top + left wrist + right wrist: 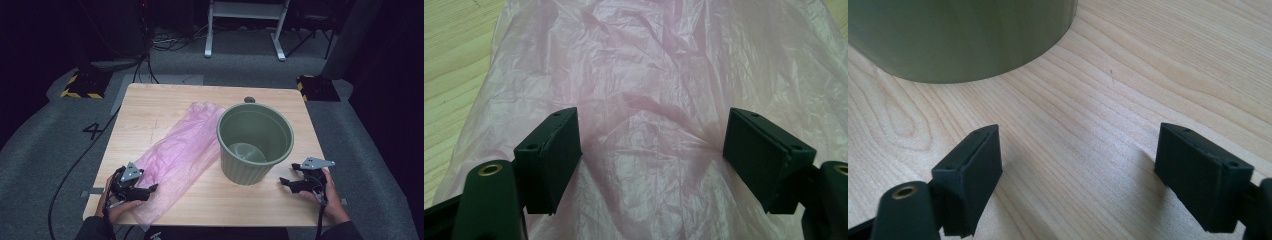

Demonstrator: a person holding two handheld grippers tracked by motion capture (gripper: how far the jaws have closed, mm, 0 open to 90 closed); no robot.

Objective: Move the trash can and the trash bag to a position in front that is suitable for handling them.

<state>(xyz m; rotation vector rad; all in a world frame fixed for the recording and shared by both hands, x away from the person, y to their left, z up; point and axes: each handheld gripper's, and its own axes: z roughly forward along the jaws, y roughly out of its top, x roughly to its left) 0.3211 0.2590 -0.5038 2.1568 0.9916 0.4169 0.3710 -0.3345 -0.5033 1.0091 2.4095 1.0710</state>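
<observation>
A thin pink plastic bag (176, 152) lies flat and crumpled across the left half of the wooden table (150, 105). A green ribbed bin (255, 142) stands upright and empty at centre right, just beside the bag. My left gripper (146, 191) rests over the bag's near end, open, its jaws straddling the pink film (649, 100) with nothing clamped. My right gripper (286, 182) sits open on bare wood near the bin's base (958, 40), jaws wide apart over the tabletop (1088, 130).
The table's front edge lies just behind both hands. Black-and-yellow floor weights (82, 85) and cables lie on the grey carpet beyond the table. A white frame (245, 25) stands at the back.
</observation>
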